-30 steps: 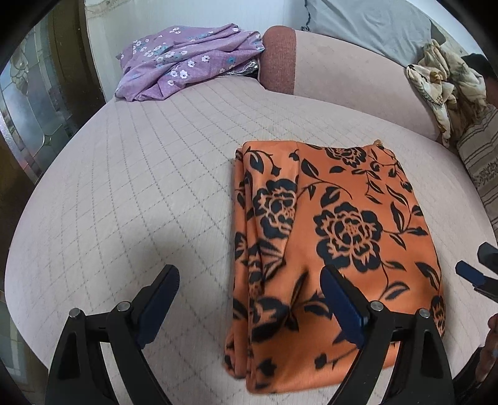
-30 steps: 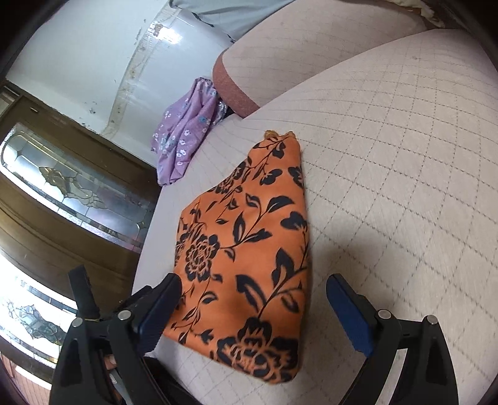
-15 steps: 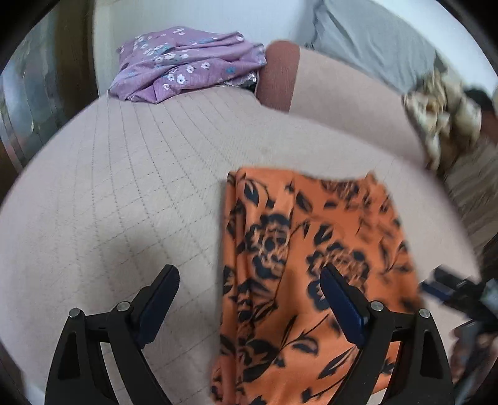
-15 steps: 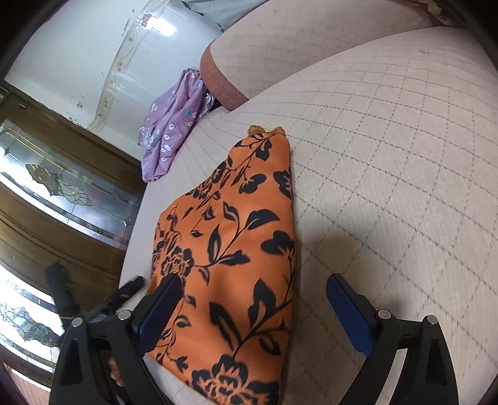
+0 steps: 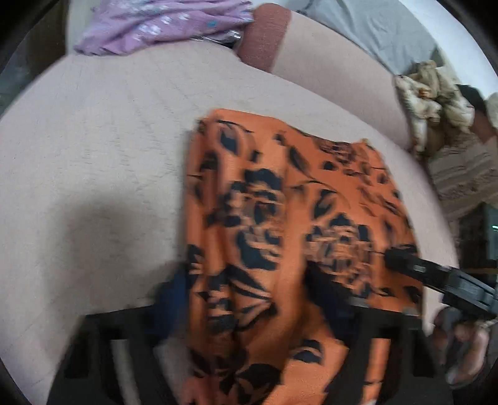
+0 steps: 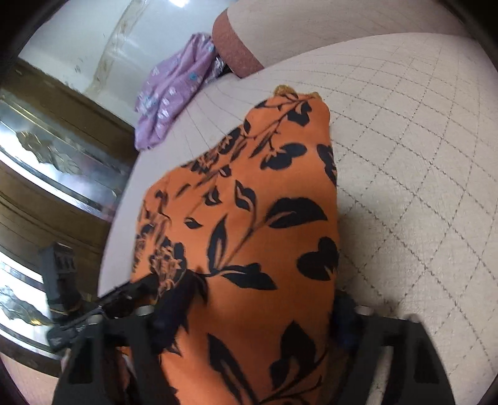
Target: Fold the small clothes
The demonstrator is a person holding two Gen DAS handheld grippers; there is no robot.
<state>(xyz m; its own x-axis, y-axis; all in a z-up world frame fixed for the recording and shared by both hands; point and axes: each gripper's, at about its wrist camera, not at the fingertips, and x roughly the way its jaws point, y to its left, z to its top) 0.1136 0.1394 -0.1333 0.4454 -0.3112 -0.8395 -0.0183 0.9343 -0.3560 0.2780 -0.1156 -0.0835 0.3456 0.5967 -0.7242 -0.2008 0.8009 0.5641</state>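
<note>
A folded orange cloth with black flowers (image 5: 280, 218) lies on the pale quilted cushion (image 5: 93, 140); it also shows in the right wrist view (image 6: 249, 218). My left gripper (image 5: 252, 296) is open, its jaws straddling the cloth's near left edge, which lies between and over them. My right gripper (image 6: 249, 314) is open, its jaws either side of the cloth's near right end. The right gripper's tip (image 5: 435, 277) shows in the left wrist view, and the left gripper (image 6: 62, 296) shows in the right wrist view. The image is blurred by motion.
A purple flowered garment (image 5: 162, 25) lies at the cushion's far left, also in the right wrist view (image 6: 177, 84). A reddish bolster (image 5: 264, 34) and a crumpled beige cloth (image 5: 435, 102) sit at the back. A wooden glass-panelled door (image 6: 46, 155) stands left.
Both grippers have moved down and forward onto the near edge of the orange cloth, which now lies between their jaws. The jaws stay apart.
</note>
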